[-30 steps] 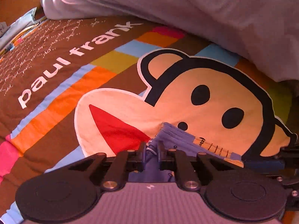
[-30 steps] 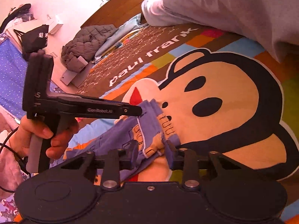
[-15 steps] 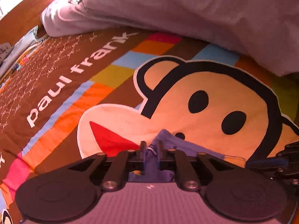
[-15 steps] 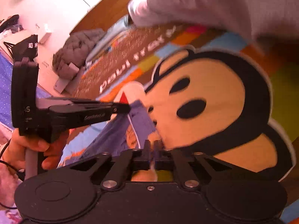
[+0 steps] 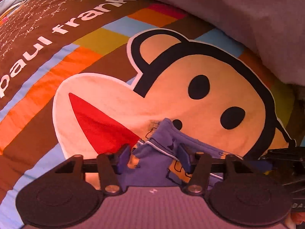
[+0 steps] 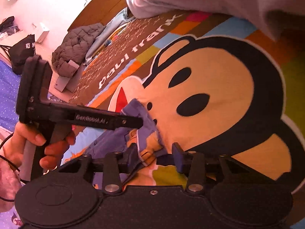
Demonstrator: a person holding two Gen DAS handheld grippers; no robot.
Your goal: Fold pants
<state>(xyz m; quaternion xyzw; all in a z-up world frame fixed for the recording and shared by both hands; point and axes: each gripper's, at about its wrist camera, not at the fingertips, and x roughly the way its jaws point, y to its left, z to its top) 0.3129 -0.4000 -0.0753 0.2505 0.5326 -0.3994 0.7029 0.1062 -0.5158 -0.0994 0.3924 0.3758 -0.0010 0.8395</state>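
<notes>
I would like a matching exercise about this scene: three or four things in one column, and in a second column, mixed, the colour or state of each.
Things:
1. left gripper
2. pants
3. quilted jacket
4. pale blanket

Descriptions:
A. grey, crumpled on the floor beside the bed
B. open, fingers on either side of the fabric
C. lies along the far edge of the monkey bedspread
D. blue with a cartoon print, bunched on the monkey's face

Pairs: 1-B, 2-D, 3-A, 4-C

Both wrist views low, close over bedspread [image 5: 47, 61]; share pants [image 5: 167, 133] corner, monkey print.
</notes>
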